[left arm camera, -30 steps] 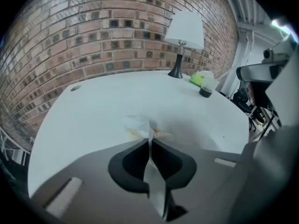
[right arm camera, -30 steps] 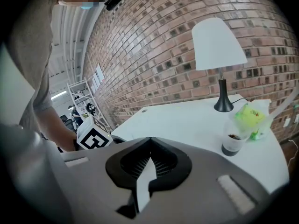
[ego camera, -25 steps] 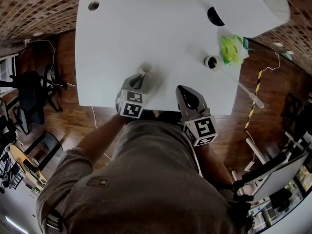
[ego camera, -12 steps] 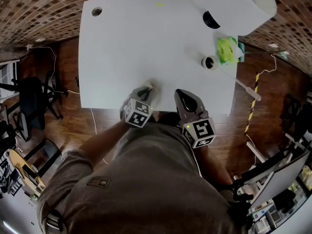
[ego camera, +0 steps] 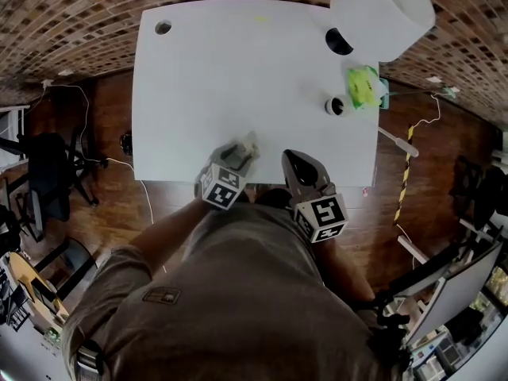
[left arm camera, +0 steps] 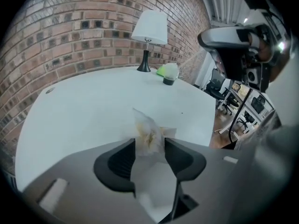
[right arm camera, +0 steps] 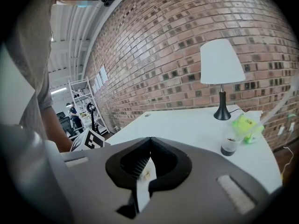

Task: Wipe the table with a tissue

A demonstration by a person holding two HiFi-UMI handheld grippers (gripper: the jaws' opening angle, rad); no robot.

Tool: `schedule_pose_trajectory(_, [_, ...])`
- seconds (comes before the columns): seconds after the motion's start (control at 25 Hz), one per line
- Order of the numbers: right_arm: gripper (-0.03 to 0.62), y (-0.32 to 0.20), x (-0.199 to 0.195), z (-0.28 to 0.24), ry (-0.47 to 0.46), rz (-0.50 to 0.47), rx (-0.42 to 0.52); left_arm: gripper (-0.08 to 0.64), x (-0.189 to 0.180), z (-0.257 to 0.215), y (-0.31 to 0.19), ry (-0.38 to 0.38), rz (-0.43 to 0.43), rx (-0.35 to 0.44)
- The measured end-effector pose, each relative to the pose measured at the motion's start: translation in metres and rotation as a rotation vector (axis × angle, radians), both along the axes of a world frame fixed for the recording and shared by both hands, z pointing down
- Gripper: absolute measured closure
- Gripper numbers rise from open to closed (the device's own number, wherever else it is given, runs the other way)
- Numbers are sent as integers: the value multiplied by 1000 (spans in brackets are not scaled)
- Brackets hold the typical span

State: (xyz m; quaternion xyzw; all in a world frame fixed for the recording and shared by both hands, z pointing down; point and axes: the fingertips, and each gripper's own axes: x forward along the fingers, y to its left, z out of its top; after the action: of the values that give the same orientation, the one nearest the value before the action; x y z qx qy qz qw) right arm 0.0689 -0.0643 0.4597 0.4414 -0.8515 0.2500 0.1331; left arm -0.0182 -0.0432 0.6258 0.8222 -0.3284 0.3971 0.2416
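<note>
Release of the tissue at the table's near edge. The left gripper (ego camera: 238, 151) stands over the front of the white table (ego camera: 238, 62), pointing steeply down. Its jaws have just been opening and now stand wide apart. The crumpled tissue (ego camera: 248, 140) sits between their tips, resting on the tabletop. It is no longer pinched, though the left gripper view cannot settle whether the paper brushes one pad.

A second ago the same tissue stuck out ahead of this gripper a little farther in from the edge. It now lies close to the front edge, just beside the right gripper (ego camera: 298, 163). That gripper hovers over the same edge with its jaw tips together and nothing from the task in them. A pale sliver shows in the slot behind its tips, too small to identify.

The lamp (ego camera: 381, 14), a small cup (ego camera: 336, 105) and a green packet (ego camera: 363, 86) stand well apart at the far right corner, untouched.

Reading: the let-go suggests a wiping stroke ended at the front edge. The tissue is soiled yellowish in the left gripper view (left arm camera: 148, 134), so some wiping seems done. Either the task is closing, or the gripper must clench on the paper again before another stroke.
</note>
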Motion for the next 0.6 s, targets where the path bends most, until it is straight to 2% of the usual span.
schedule_pose_trajectory(0.28, [580, 11, -11, -6, 41, 37, 15, 356, -18, -21, 3, 68, -12, 81])
schedule_pose_trajectory(0.44, [580, 20, -14, -8, 53, 80, 23, 358, -25, -41, 3, 173, -23, 150])
schedule_pose_trajectory(0.6, [580, 31, -14, -10, 52, 97, 35, 393, -31, -75, 0, 250, -43, 264])
